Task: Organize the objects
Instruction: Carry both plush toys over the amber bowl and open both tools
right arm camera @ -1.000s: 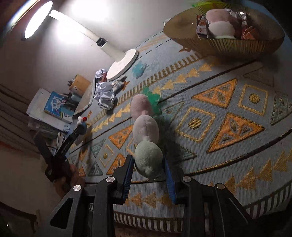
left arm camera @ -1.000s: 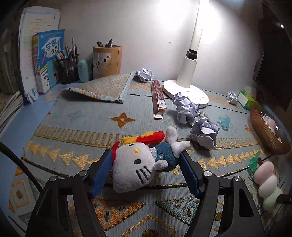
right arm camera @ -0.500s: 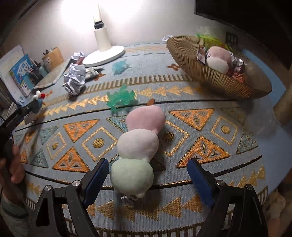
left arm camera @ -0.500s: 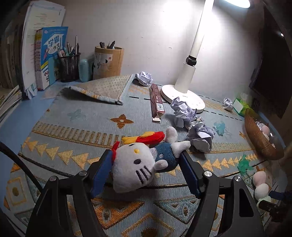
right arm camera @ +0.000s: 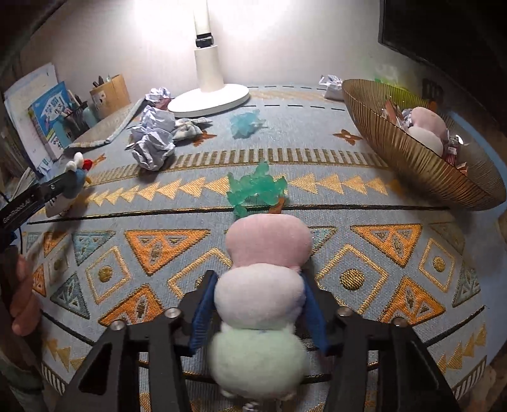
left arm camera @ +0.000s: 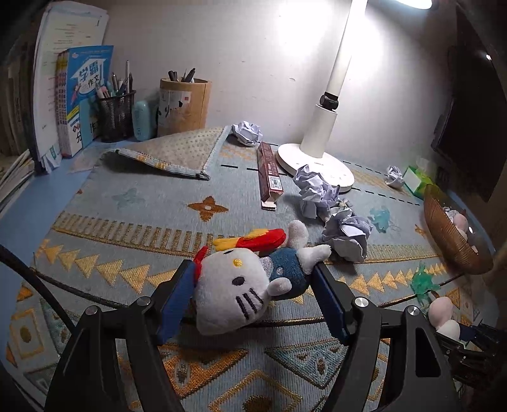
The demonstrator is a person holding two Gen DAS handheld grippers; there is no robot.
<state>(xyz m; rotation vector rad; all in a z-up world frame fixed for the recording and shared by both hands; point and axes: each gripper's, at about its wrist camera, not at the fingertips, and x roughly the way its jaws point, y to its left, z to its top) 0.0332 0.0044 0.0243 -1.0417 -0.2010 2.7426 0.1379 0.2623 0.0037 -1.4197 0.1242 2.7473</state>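
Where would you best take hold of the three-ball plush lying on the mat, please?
Grip the three-ball plush across its white middle ball, coming from its green end along its length. It lies pointing away, so its flanks are free and the necks between balls seat the pads. The right hand-held gripper is closing there now, pads on either side.

wall: plain off-white, scuffed, bright glare patch behind the lamp
light: white desk lamp, lit, round base at the back of the table
table: blue top, patterned woven mat over it, back-left corner folded over
right side: dark panel against the wall
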